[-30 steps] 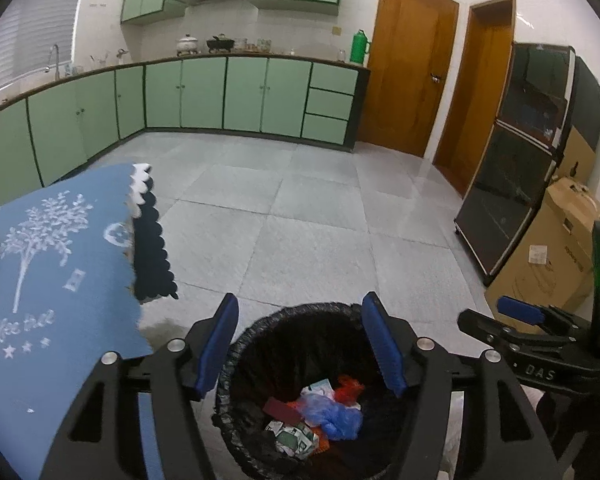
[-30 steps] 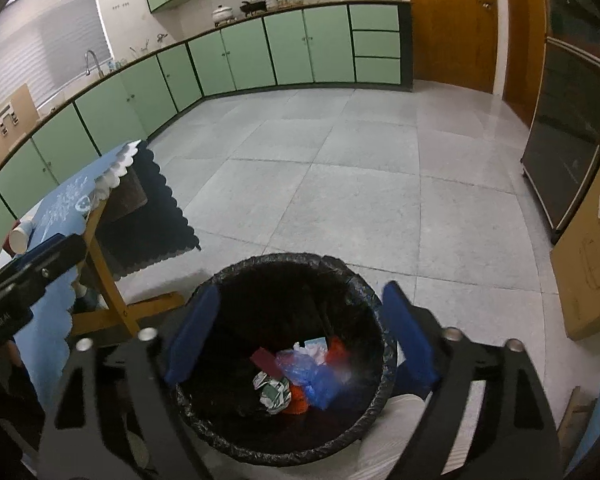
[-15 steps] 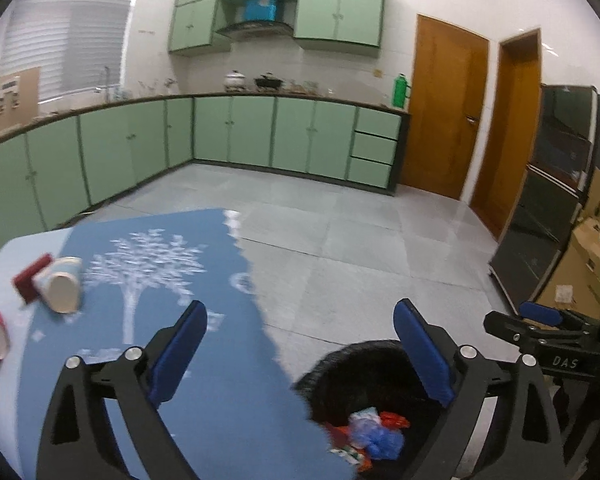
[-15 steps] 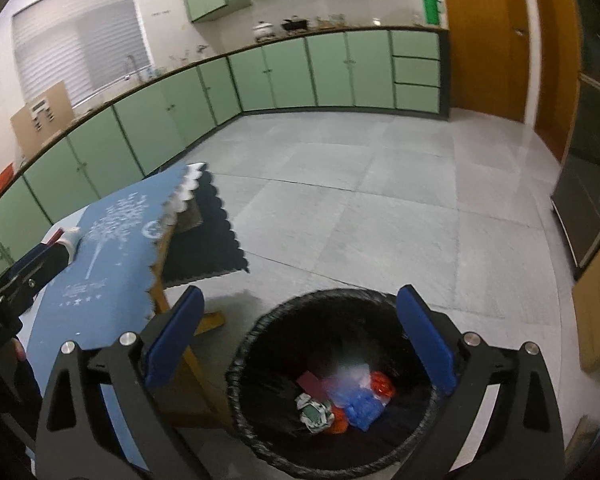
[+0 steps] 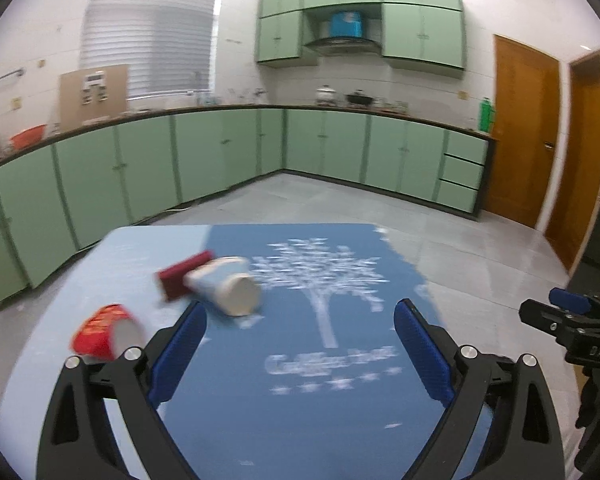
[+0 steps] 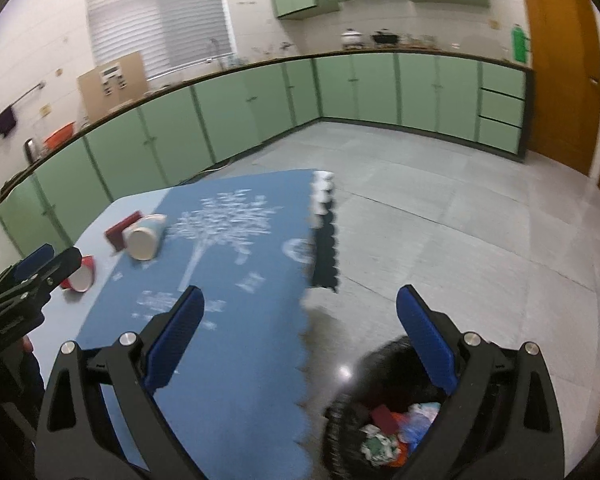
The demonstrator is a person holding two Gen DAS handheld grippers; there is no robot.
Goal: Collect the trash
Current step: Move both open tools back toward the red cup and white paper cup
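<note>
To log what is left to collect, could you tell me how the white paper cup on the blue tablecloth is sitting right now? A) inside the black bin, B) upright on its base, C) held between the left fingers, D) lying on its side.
D: the white paper cup lies tipped over on the blue tablecloth, its round end facing the camera, beside a dark red block.

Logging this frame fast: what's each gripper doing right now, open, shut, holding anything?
Left gripper: open, empty, above the blue tablecloth.
Right gripper: open, empty, between table edge and trash bin.
</note>
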